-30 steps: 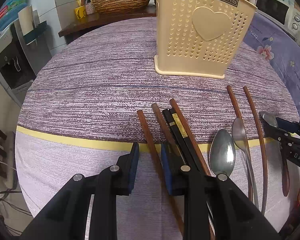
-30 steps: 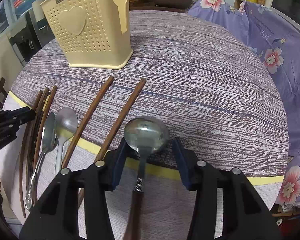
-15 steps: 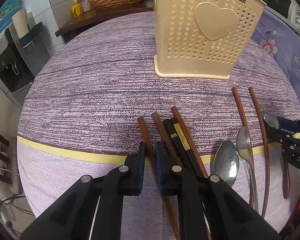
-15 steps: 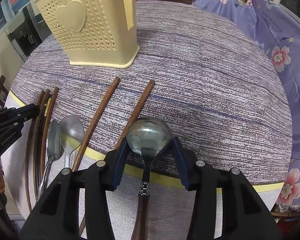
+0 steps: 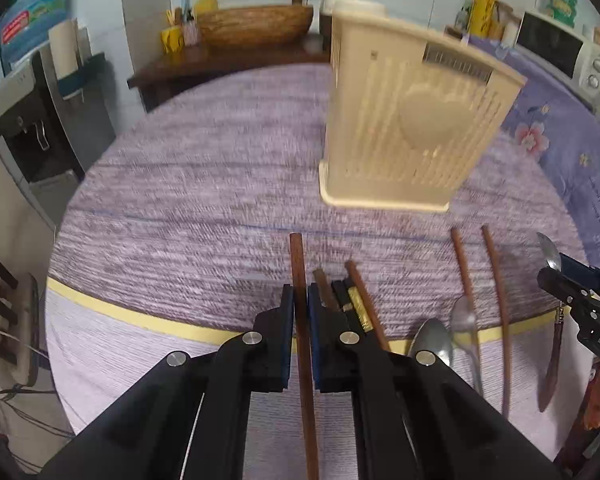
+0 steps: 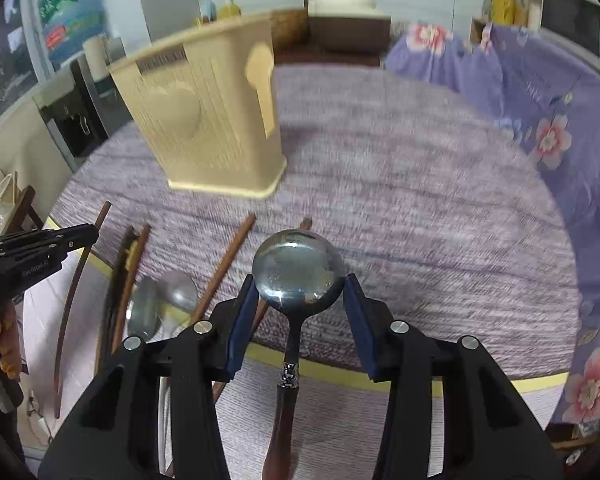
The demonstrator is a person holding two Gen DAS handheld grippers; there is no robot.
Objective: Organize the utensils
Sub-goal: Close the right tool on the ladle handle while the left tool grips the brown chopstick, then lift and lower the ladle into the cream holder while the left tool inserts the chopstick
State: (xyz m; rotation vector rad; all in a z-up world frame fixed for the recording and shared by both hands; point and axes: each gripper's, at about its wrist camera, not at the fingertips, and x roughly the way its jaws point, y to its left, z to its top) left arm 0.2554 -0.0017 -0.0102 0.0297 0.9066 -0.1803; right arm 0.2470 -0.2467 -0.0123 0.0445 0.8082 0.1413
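In the left wrist view my left gripper (image 5: 301,300) is shut on a brown chopstick (image 5: 297,260), which sticks out past the pads above the table. More chopsticks (image 5: 362,300) lie just to its right. In the right wrist view my right gripper (image 6: 300,292) is shut on a round steel spoon (image 6: 298,268), the pads pressing both sides of its bowl and the dark handle trailing back. The cream perforated utensil holder (image 5: 408,128) (image 6: 208,120) stands upright farther back on the table. Each gripper shows at the edge of the other's view: the right gripper (image 5: 572,292) and the left gripper (image 6: 40,256).
Two steel spoons (image 5: 440,336) (image 6: 168,296) and two long brown chopsticks (image 5: 496,300) lie between the grippers. The round table's cloth has a yellow stripe (image 5: 140,316) near its front edge. A purple flowered cloth (image 6: 540,120) lies to the right, and a wooden basin (image 5: 256,24) behind.
The left jaws closed on the leftmost chopstick and raised it. The right gripper rose with the spoon in it. Both views now look from higher over the table.
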